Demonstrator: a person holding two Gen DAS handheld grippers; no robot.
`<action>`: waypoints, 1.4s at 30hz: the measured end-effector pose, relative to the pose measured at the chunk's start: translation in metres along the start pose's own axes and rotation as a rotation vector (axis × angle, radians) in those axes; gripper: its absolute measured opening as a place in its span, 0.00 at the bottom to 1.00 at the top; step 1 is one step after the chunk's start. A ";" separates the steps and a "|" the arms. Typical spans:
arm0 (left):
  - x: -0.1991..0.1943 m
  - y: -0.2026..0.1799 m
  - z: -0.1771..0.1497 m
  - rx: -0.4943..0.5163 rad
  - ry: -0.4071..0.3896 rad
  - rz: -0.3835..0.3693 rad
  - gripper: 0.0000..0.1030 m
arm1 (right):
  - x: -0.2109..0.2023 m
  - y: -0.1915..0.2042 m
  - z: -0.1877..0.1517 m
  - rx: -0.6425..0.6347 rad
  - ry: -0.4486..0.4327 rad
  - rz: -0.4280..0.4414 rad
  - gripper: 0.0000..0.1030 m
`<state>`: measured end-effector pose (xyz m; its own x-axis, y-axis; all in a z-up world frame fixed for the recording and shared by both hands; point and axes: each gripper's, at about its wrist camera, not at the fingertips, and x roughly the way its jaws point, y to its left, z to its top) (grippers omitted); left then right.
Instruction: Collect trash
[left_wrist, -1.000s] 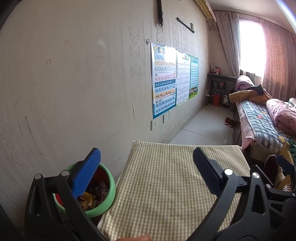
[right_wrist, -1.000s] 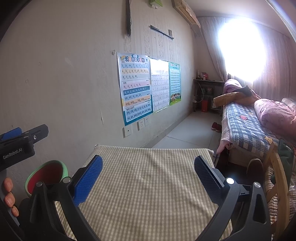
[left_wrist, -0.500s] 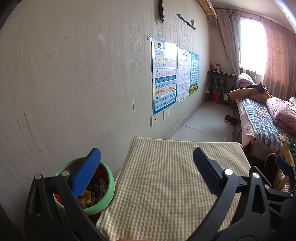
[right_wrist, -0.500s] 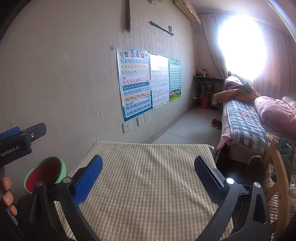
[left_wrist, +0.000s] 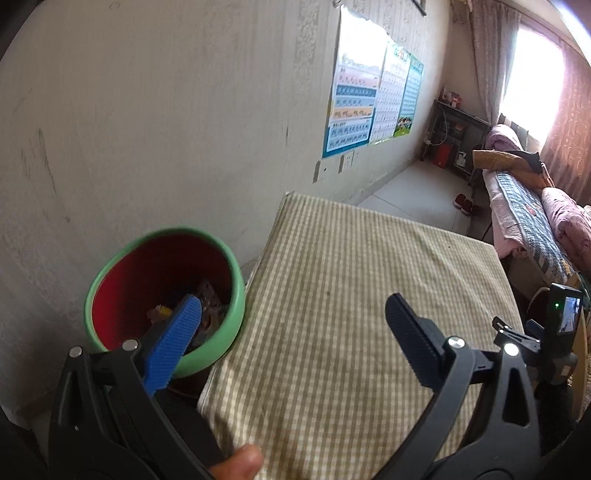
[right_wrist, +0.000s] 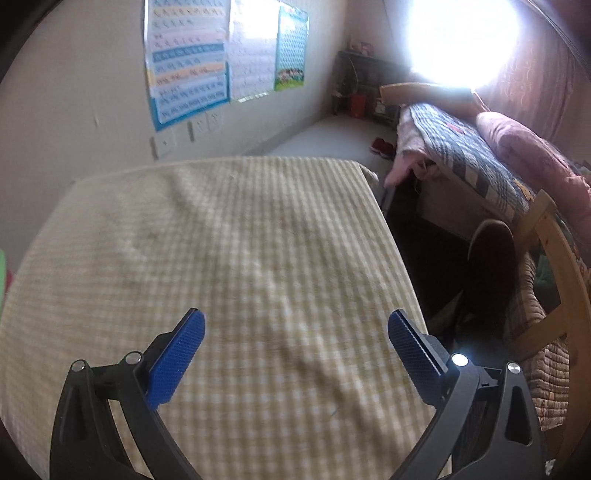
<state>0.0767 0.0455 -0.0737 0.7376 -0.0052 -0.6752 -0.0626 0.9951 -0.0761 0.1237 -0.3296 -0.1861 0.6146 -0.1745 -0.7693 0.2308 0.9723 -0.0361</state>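
Trash lies in the green bin beside the checked table, which shows nothing left. We hold left gripper and right gripper spread wide and empty; we should scan the cloth slowly before finishing.

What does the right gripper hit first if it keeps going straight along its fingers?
Most likely the checked tablecloth. The right gripper is open and empty, tilted down at the cloth, and nothing lies between the fingers and the fabric. Depth is unclear, but the line seems to land mid-table, short of the far edge.
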 end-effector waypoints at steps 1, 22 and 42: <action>0.002 0.011 -0.005 -0.021 0.015 0.002 0.95 | 0.009 -0.004 -0.002 -0.007 0.020 0.003 0.93; 0.026 0.123 -0.042 -0.486 0.060 -0.305 0.95 | 0.028 -0.010 -0.006 0.055 0.077 0.052 0.94; -0.006 0.146 -0.046 -0.543 -0.116 -0.339 0.95 | 0.028 -0.012 -0.007 0.058 0.078 0.054 0.94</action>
<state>0.0323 0.1859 -0.1144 0.8421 -0.2695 -0.4671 -0.1217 0.7488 -0.6515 0.1332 -0.3453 -0.2119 0.5674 -0.1069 -0.8165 0.2436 0.9689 0.0425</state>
